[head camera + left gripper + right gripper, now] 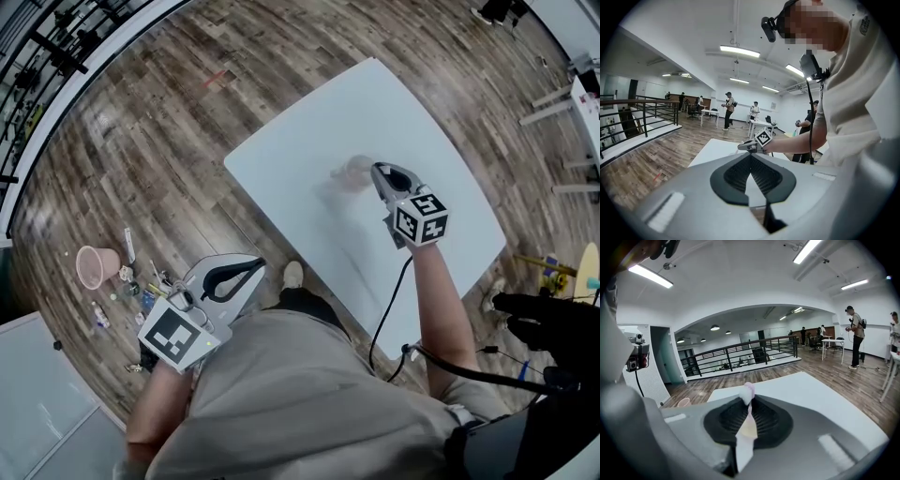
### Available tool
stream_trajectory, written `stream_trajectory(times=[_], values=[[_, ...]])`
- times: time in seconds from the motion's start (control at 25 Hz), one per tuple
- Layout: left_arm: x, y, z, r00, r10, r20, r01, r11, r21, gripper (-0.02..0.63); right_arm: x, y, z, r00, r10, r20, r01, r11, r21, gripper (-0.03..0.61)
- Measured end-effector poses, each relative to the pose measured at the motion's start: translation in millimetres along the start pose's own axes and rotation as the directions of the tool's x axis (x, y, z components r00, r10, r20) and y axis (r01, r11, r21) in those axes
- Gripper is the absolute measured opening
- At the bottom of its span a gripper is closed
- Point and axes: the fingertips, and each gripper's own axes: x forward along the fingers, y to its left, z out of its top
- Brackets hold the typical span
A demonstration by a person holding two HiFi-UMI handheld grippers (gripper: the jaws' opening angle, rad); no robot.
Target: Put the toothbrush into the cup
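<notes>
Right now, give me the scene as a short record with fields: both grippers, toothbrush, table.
Right gripper: over the white table, shut on the toothbrush
Toothbrush: bristle head pokes out past the jaws
Left gripper: shut, empty, beside the person's waist, off the table
Pink container: on the wood floor, left of the person

Right arm (441,300) reaches out over the white table (309,131), and the right gripper (377,171) sits above the table's middle, pointing away from the body and tilted down. Its jaws are clamped on the toothbrush (748,391), with the head poking out past the tips. The left gripper (259,266) hangs off the table's near edge, close to the body, left forearm (155,412) tucked in. Its jaws are closed, tips meeting, nothing between them.
</notes>
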Motion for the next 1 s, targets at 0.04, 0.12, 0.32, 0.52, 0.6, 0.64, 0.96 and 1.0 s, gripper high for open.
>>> stream_trajectory(times=[0.04, 0.12, 0.32, 0.52, 0.6, 0.64, 0.96, 1.0], values=[[0, 1, -1, 1.0, 0.0, -0.001, 0.0, 1.0, -0.002, 0.006, 2, -2, -2, 1.0, 0.001, -0.003, -0.001, 1.0, 0.008, 0.025], [0, 2, -3, 1.0, 0.001, -0.006, -0.001, 1.0, -0.004, 0.006, 4, -5, -7, 1.0, 0.005, -0.008, -0.005, 1.0, 0.028, 0.025], [4, 5, -6, 1.0, 0.0, -0.017, 0.0, 1.0, -0.011, 0.006, 10, -17, -16, 1.0, 0.024, -0.009, -0.023, 0.995, 0.094, 0.025], [6, 9, -6, 1.0, -0.006, -0.026, 0.006, 1.0, -0.019, 0.006, 13, -27, -20, 0.999, 0.041, 0.021, -0.044, 0.983, 0.179, 0.025], [6, 11, -7, 1.0, -0.009, -0.029, 0.008, 1.0, -0.018, 0.006, 14, -31, -21, 0.998, 0.046, 0.037, -0.053, 0.976, 0.212, 0.025], [7, 11, -7, 0.999, -0.01, -0.03, 0.01, 1.0, -0.018, 0.006, 14, -33, -22, 0.998, 0.048, 0.045, -0.057, 0.972, 0.227, 0.025], [12, 14, -6, 0.999, -0.018, -0.032, 0.017, 1.0, -0.018, 0.006, 11, -47, -29, 0.994, 0.063, 0.094, -0.091, 0.942, 0.322, 0.025], [12, 14, -7, 0.999, -0.019, -0.032, 0.018, 1.0, -0.019, 0.006, 11, -48, -30, 0.993, 0.066, 0.098, -0.095, 0.941, 0.325, 0.025]])
